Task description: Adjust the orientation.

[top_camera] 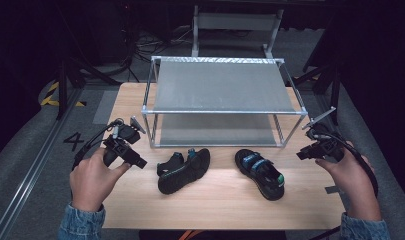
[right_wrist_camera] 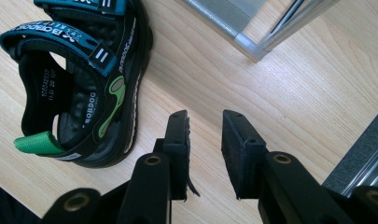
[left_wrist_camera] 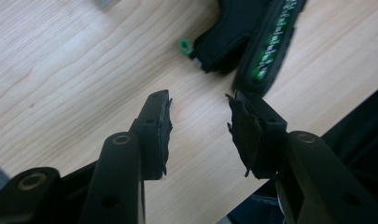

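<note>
I am taking the two-tier metal rack [top_camera: 222,87] at the back of the desk [top_camera: 140,200] as my landmark; two black sandals are lying in front of it, apparently waiting to be shelved. The left sandal [top_camera: 184,170] is tipped on its side just in front of the rack's left half, sole edge facing me; the right sandal [top_camera: 259,173] is sitting upright on its sole in front of the rack's right half, teal straps up, green heel tab towards me.

The left gripper [top_camera: 135,159] is hovering off the rack's front left corner, just left of the tipped sandal; its jaws are standing apart with bare desk between them. The right gripper [top_camera: 304,152] is hanging off the rack's front right corner, well clear of the upright sandal; its jaws are drawn in to a narrow gap, holding nothing.

Handling, as I am judging it: each sandal is looking light, with a foam sole that gives a little and floppy webbing straps; the straps would sag, so I am favouring a pinch across the sole edge or the heel, where the rubber should resist slipping.
</note>
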The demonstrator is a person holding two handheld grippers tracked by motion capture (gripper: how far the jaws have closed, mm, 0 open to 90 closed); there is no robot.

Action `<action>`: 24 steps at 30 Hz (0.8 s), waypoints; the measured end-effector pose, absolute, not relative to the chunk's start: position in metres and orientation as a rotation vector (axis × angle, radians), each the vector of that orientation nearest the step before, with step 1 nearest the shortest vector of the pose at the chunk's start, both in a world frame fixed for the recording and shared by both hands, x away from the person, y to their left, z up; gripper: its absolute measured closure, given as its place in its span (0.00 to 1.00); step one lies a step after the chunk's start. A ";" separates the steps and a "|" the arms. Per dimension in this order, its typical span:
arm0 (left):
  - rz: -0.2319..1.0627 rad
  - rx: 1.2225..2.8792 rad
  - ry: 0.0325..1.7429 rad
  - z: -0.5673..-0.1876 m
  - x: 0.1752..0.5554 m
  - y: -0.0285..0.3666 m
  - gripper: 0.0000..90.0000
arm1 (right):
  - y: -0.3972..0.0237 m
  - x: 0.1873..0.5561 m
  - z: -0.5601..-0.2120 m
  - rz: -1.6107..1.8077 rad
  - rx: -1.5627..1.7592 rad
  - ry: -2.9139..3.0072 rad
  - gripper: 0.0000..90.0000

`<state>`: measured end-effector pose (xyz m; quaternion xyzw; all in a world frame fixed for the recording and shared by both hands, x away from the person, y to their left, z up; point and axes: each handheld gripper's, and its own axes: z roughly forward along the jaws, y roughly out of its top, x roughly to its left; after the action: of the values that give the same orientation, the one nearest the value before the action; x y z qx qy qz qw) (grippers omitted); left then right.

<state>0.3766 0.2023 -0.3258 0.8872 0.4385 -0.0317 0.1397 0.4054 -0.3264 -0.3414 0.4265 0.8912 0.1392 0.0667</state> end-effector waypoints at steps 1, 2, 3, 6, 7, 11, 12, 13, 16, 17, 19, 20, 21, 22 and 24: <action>-0.133 2.537 1.252 -0.325 0.376 0.201 0.66 | -0.327 0.405 -0.341 0.426 1.291 2.685 0.80; -0.163 2.525 1.224 -0.325 0.377 0.199 0.70 | -0.326 0.405 -0.342 0.434 1.298 2.685 0.80; -0.180 2.525 1.214 -0.326 0.376 0.197 0.75 | -0.326 0.405 -0.343 0.426 1.290 2.691 0.80; -0.193 2.579 1.148 -0.330 0.374 0.181 0.93 | -0.324 0.405 -0.344 0.418 1.273 2.698 0.80; -0.193 2.579 1.148 -0.330 0.374 0.181 0.96 | -0.324 0.405 -0.344 0.418 1.273 2.698 0.80; -0.198 2.597 1.110 -0.332 0.376 0.170 0.99 | -0.325 0.402 -0.344 0.429 1.269 2.696 0.80; -0.193 2.604 1.099 -0.333 0.377 0.167 0.99 | -0.326 0.401 -0.344 0.427 1.276 2.691 0.80; -0.187 2.603 1.090 -0.334 0.378 0.166 1.00 | -0.328 0.400 -0.344 0.423 1.279 2.689 0.80; -0.177 2.627 1.063 -0.337 0.379 0.157 1.00 | -0.329 0.399 -0.346 0.431 1.295 2.688 0.80; -0.173 2.626 1.049 -0.338 0.379 0.153 1.00 | -0.330 0.398 -0.347 0.422 1.293 2.690 0.80; -0.180 2.612 1.017 -0.340 0.382 0.146 0.99 | -0.330 0.397 -0.348 0.422 1.301 2.690 0.80; -0.173 2.622 1.007 -0.341 0.383 0.143 0.99 | -0.331 0.396 -0.348 0.425 1.304 2.685 0.80; -0.175 2.620 0.996 -0.345 0.385 0.138 0.99 | -0.333 0.395 -0.348 0.426 1.314 2.684 0.80; -0.181 2.627 0.995 -0.347 0.387 0.136 0.99 | -0.335 0.394 -0.348 0.433 1.326 2.679 0.80; -0.189 2.653 0.973 -0.353 0.389 0.129 0.99 | -0.337 0.393 -0.348 0.438 1.326 2.674 0.80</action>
<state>0.3895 0.1292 -0.3526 0.9255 0.3396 -0.0659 0.1541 0.3931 -0.3366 -0.3478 0.4386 0.8847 0.1449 0.0623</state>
